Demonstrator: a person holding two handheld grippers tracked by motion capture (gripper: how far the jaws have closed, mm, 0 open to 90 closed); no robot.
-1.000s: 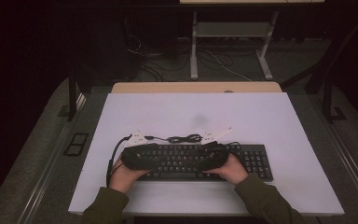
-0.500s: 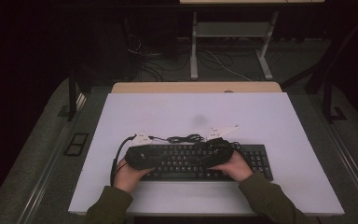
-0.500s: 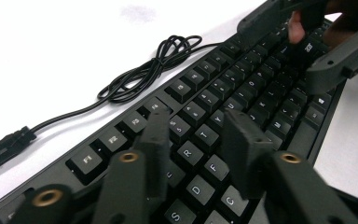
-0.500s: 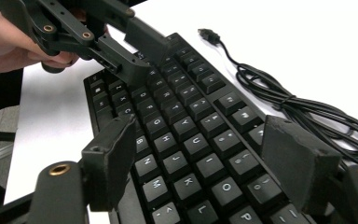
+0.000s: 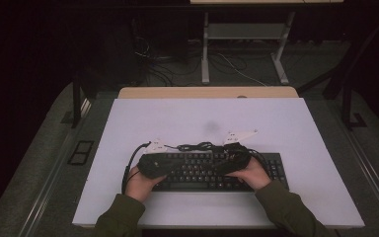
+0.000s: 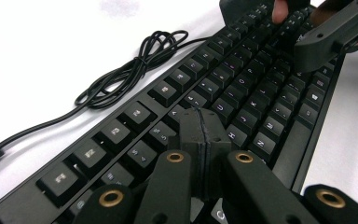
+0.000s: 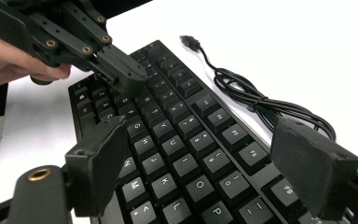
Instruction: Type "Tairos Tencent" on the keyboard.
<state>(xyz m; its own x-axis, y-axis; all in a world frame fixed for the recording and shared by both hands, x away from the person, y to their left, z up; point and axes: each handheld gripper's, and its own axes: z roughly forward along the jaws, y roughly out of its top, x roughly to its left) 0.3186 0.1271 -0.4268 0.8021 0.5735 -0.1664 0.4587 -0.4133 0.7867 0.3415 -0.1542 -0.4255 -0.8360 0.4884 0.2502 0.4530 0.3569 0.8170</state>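
Resting over a black keyboard [image 5: 205, 170] near the front edge of the white counter [image 5: 296, 123], both grippers sit low above the keys, each held by a hand in a dark green sleeve. Nearest the person, the left hand [image 5: 139, 181] is at the keyboard's left end and the right hand [image 5: 250, 174] is toward its right part, short of the number pad.

The left gripper [image 6: 200, 135] has its jaws pressed together with nothing between them; in the left gripper view their joined tip lies just above the letter keys in the middle rows. In the right gripper view the same closed tip points down at the upper letter rows, touching or all but touching a key; which one I cannot tell.

The right gripper [image 7: 205, 158] has its jaws spread wide apart, holding nothing, with several columns of keys showing between the two pads.

Beyond the keyboard's far edge, the keyboard's black cable [image 7: 256, 100] lies in a loose tied bundle on the counter, just beside the function-key row, and its USB plug [image 7: 189, 43] rests free on the white surface farther left along that edge. In the high view the bundle sits behind the keyboard's middle, between the two grey plates of the grippers.
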